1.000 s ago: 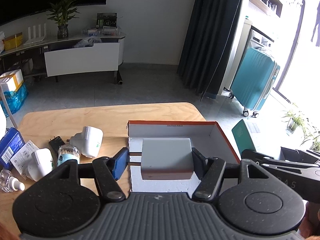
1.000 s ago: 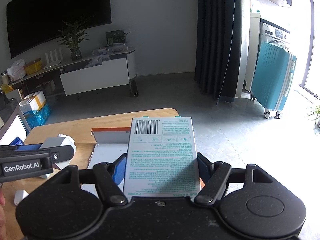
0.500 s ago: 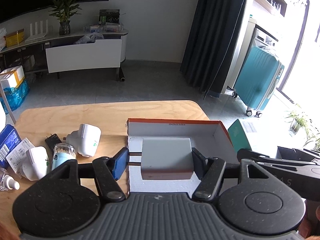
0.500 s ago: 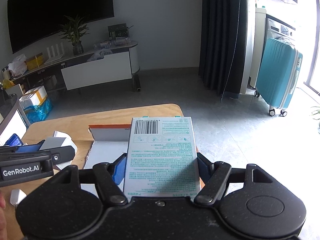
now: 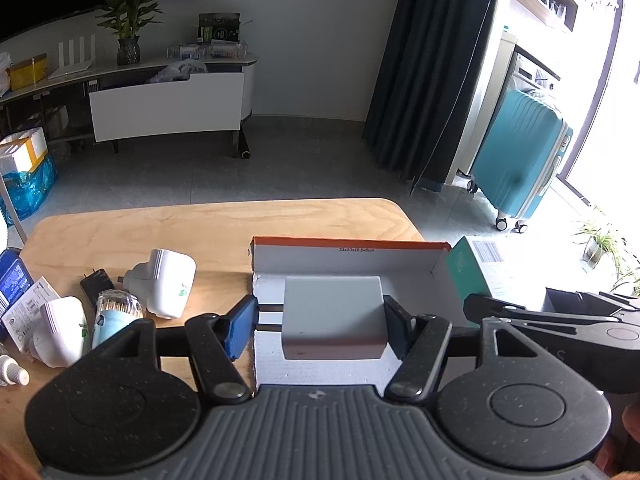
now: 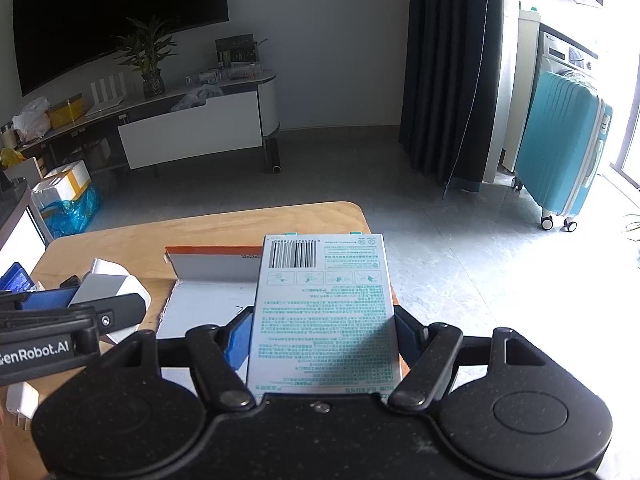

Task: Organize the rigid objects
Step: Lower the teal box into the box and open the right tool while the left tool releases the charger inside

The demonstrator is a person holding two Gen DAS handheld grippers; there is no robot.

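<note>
Left tongs are clamped on a grey box, held just over the open tray, its broad face up and long side running across between the pads. Left of the tray on the worktop lie two white plugs, a black adapter, a swab jar and a blue pack. At right the green carton pokes in above the other tool's arm.

Right view now: right tongs grip that carton by its long edges, long axis pointing away, barcode end far, printed back up. It covers the tray's right side. Only here do you see the left tool from outside, partly blocking the plugs.
</note>
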